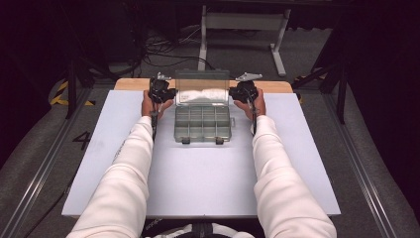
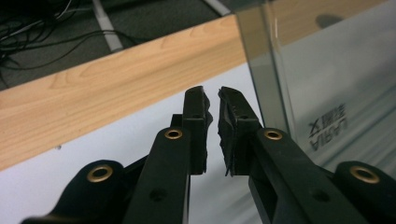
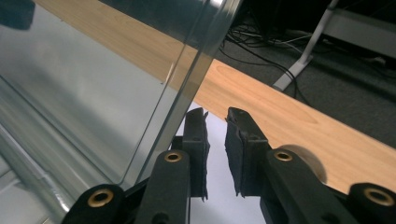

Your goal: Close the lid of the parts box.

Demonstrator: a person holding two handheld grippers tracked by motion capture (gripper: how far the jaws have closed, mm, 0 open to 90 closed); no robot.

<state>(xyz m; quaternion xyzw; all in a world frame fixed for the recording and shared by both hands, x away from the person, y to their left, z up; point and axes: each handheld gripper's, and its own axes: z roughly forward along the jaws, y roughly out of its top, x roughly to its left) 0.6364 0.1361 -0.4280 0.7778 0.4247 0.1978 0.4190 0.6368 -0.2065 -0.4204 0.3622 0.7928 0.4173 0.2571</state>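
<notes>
Clear plastic compartment box sits mid-table on the white board, lid raised upright at the far side. Left gripper is just beside the lid's left edge, jaws nearly closed with a narrow gap, nothing between them. Right gripper is just beside the lid's right edge, likewise nearly closed and empty.

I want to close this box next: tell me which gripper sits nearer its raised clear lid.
Neither clearly; they look about equally near. The left gripper sits just off the lid's left edge, the right gripper just off its right edge. Both have narrow gaps between their fingers and hold nothing.
</notes>
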